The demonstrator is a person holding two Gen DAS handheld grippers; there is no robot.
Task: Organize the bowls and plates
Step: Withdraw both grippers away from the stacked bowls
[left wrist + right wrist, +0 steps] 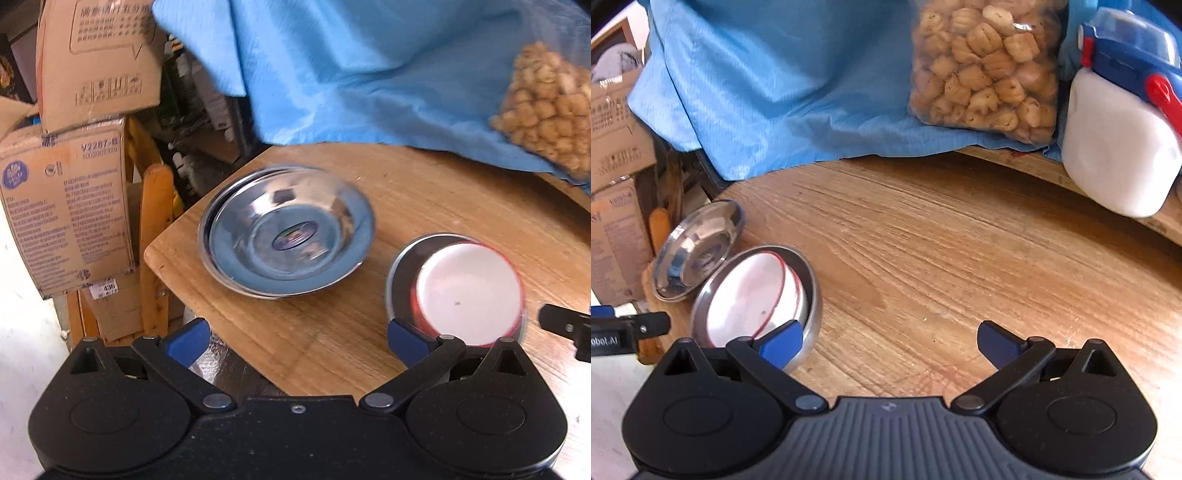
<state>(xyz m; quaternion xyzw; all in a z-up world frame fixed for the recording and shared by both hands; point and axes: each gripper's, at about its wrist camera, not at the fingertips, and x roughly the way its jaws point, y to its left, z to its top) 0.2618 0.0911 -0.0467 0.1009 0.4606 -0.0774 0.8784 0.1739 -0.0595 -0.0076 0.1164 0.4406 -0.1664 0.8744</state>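
A stack of shiny steel plates [286, 230] sits near the corner of the wooden table [424, 192]. To its right a white bowl with a red rim [469, 291] rests inside a steel bowl [400, 269]. My left gripper [295, 341] is open over the table edge, in front of the plates, with nothing between its fingers. In the right wrist view the steel plates [698, 251] and the white bowl [753, 295] in the steel bowl [812, 295] lie at the left. My right gripper [888, 343] is open over bare wood, its left finger [781, 347] close in front of the steel bowl.
A blue cloth [775, 85] covers the table's far side, with a bag of snacks [986, 62] and a white container with a blue lid [1119, 140] on it. Cardboard boxes [70, 206] and a wooden chair [155, 229] stand left of the table.
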